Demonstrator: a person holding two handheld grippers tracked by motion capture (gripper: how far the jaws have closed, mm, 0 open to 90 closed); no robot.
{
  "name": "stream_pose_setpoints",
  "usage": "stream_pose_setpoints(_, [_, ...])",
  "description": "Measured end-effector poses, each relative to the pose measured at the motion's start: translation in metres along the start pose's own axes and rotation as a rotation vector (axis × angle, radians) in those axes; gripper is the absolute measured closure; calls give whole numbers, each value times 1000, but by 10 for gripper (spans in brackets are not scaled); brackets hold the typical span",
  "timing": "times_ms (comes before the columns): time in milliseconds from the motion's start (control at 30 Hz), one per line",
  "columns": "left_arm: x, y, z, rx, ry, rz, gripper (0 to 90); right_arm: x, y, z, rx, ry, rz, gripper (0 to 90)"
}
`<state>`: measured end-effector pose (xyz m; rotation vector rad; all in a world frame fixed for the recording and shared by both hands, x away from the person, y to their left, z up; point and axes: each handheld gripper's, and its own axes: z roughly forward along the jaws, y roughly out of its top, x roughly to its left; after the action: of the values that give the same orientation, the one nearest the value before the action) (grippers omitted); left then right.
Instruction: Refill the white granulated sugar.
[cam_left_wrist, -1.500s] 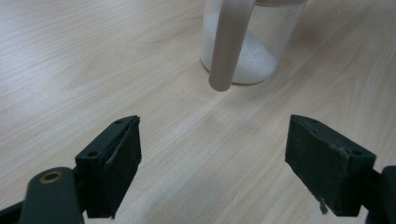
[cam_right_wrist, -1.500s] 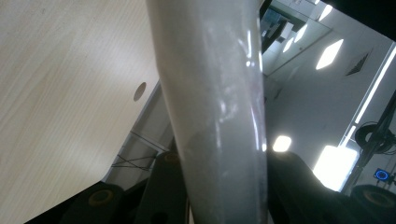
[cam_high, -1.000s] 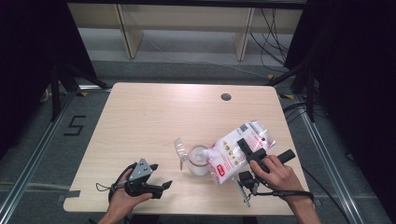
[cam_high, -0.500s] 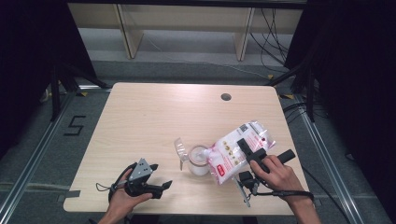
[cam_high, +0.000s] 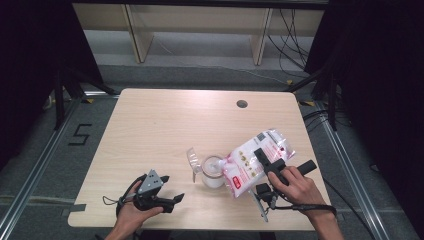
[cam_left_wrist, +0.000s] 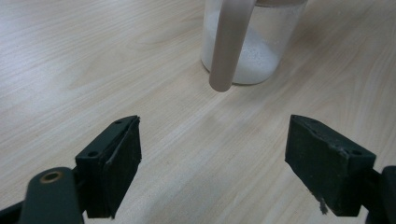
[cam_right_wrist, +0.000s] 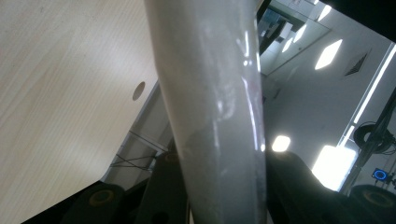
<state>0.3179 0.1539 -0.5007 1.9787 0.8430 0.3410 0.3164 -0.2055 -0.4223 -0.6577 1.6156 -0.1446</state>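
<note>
Near the front right of the wooden table (cam_high: 165, 125), a white and pink plastic bag (cam_high: 252, 161) is held tilted, its lower end dipping toward the mouth of a clear glass jar (cam_high: 213, 171) that stands upright on the wood just left of it. The right gripper (cam_high: 267, 161) is clamped across the bag's middle, its black jaws pressing the film from either side; in the right gripper view the bag (cam_right_wrist: 210, 102) rises as a pale, glossy column pinched between the two jaws, with the table edge and bright ceiling lights behind it. White powder lies in the bottom of the jar, seen through the glass (cam_left_wrist: 254, 44) in the left gripper view, where a beige band (cam_left_wrist: 229, 44) hangs down in front of the jar. A small clear scoop-like piece (cam_high: 192, 159) lies just beside the jar on its left; what it is cannot be told. The person's right hand (cam_high: 295, 182) grips the tool's handle close to the table's front edge, a cable looping from it. Well apart, at the front left, the left gripper (cam_high: 172, 200) rests low over the bare wood in the left hand (cam_high: 134, 212), its jaws spread wide with nothing between them, pointing toward the jar. A round hole (cam_high: 242, 104) marks the table's far side.
</note>
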Motion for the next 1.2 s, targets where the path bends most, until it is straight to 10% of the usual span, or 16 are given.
stream_pose_setpoints(67, [0,0,0,0,0,-1,181,-13,2,7,-99,6,-182,770])
stream_pose_setpoints(100, [0,0,1,-5,-2,-6,180,0,0,-1,6,-1,10,770])
stream_pose_setpoints(200, [0,0,0,1,0,6,181,0,0,0,1,0,-1,770])
stream_pose_setpoints(267, [0,0,1,-1,-5,4,181,-13,2,7,-99,5,-184,770])
stream_pose_setpoints(300, [0,0,1,-1,-5,3,181,0,0,0,1,-1,-2,770])
stream_pose_setpoints(1200, [0,0,0,-1,0,2,181,-5,-2,-2,1,7,-12,772])
